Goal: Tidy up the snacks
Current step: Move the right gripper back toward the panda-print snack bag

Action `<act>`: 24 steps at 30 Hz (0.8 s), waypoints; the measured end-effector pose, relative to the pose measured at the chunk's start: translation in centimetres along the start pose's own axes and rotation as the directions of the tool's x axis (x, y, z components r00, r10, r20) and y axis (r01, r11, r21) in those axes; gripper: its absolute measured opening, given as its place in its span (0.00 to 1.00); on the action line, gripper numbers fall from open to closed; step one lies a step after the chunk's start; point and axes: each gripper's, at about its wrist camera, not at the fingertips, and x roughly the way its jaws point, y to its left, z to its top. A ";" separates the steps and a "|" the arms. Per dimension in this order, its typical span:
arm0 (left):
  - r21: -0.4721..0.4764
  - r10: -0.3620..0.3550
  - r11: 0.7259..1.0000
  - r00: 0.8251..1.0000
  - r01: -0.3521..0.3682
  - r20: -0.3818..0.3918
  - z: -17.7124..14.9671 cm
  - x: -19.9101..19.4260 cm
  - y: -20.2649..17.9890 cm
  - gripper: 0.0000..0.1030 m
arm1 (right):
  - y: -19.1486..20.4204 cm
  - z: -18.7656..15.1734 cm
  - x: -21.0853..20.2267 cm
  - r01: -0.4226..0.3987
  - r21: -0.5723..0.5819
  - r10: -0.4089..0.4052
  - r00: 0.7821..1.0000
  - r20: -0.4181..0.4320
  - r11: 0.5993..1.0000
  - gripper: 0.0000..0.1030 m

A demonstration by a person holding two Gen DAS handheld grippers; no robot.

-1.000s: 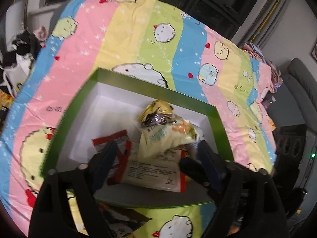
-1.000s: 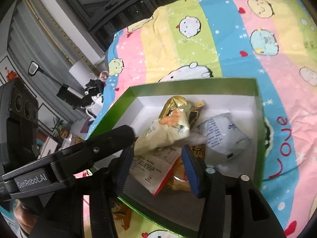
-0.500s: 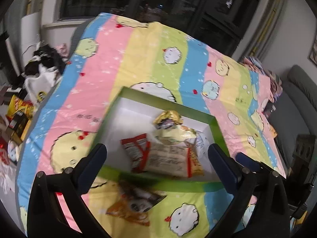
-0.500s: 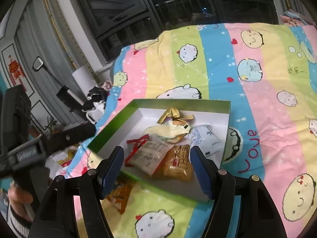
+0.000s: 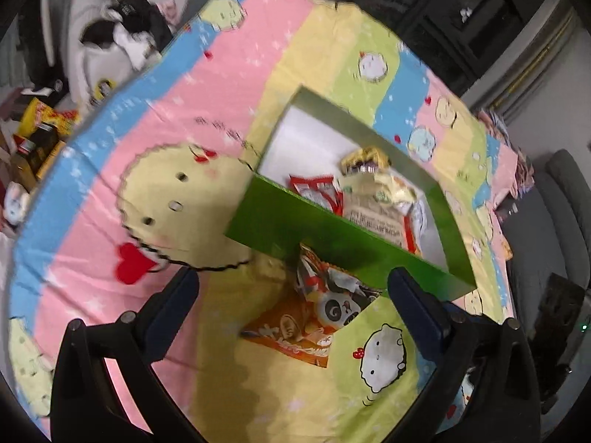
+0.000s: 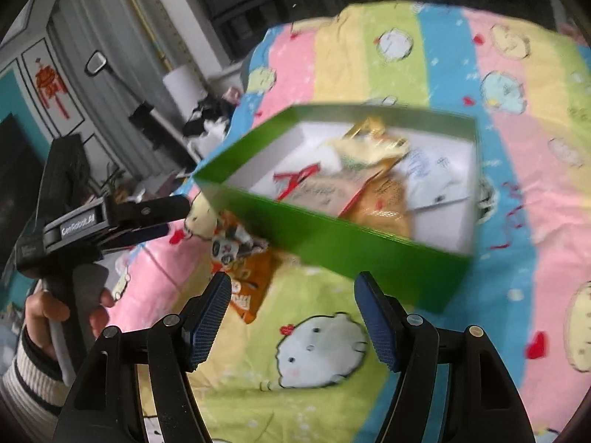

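The left hand-held gripper (image 5: 291,291) stands wide with nothing held, its jaws having just opened; the right hand-held gripper (image 6: 291,312) is part open, also empty; the orange panda-printed snack packet (image 5: 317,317) lies on the striped cartoon bedsheet (image 5: 177,118), apparently tucked against the green cardboard box (image 6: 332,236) of snacks.

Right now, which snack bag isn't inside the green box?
The orange bag with the panda on it. It lies on the bedsheet against the outside of the green box, while the other bags sit inside the box.
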 end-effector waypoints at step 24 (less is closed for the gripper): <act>-0.054 -0.077 0.996 0.997 0.076 -0.019 3.0 3.2 0.2 0.99 | -3.1 3.4 5.7 -0.049 0.158 0.050 0.999 -0.001 0.986 0.68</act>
